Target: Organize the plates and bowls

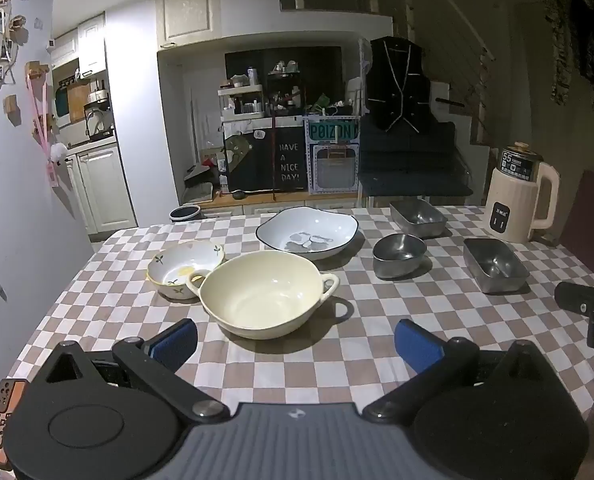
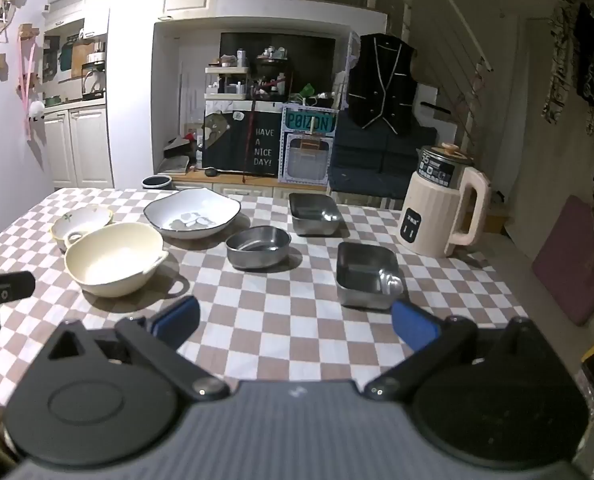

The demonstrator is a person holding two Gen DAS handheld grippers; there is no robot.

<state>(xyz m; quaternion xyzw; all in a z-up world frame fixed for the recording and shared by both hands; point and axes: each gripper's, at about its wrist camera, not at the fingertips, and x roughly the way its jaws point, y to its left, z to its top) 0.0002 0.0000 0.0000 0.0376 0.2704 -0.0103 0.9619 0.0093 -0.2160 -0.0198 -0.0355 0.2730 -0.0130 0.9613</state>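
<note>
A checked tablecloth (image 1: 297,360) covers the table in a dim kitchen. The left gripper (image 1: 295,342) hangs spread and empty, as does the right gripper (image 2: 295,320). Just beyond the left one sits the cream bowl (image 1: 263,294): glazed, likely heavy, slippery, breakable; pinch its rim or handle. Behind it, touching, a small floral bowl (image 1: 185,266).

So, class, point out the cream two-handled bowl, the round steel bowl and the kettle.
cream two-handled bowl (image 1: 263,294), left wrist view, inner floor.
round steel bowl (image 2: 258,245), right wrist view, inside bottom.
kettle (image 2: 429,216), right wrist view, ribbed body.
</note>
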